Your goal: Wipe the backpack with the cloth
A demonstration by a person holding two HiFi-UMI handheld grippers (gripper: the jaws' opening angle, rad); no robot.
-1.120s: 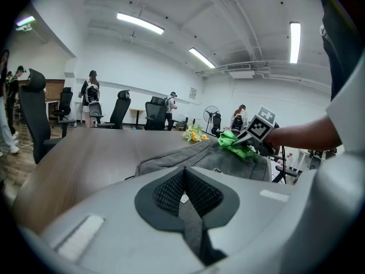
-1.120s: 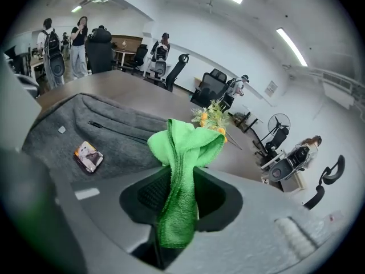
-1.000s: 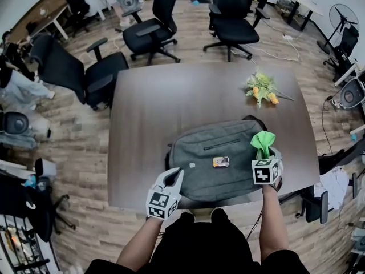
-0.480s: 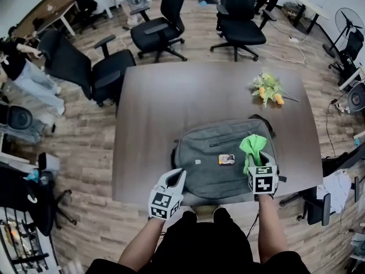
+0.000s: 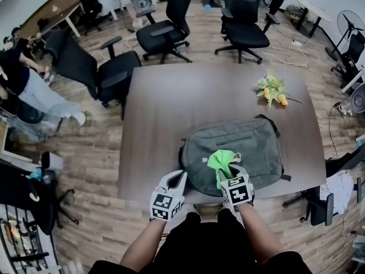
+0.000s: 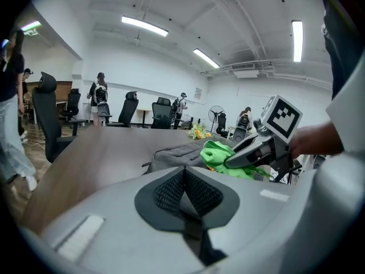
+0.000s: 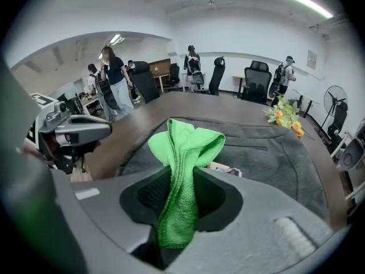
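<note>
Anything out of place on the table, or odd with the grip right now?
Nothing stands out. The backpack lies flat on the table near its front edge. The green cloth is bunched between the right gripper's jaws. The left gripper is shut and empty. The flowers lie apart at the far right.

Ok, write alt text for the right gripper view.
The right gripper is shut on a green cloth, held over a grey backpack on a brown table. The left gripper shows at the left, yellow flowers at the far right.
</note>
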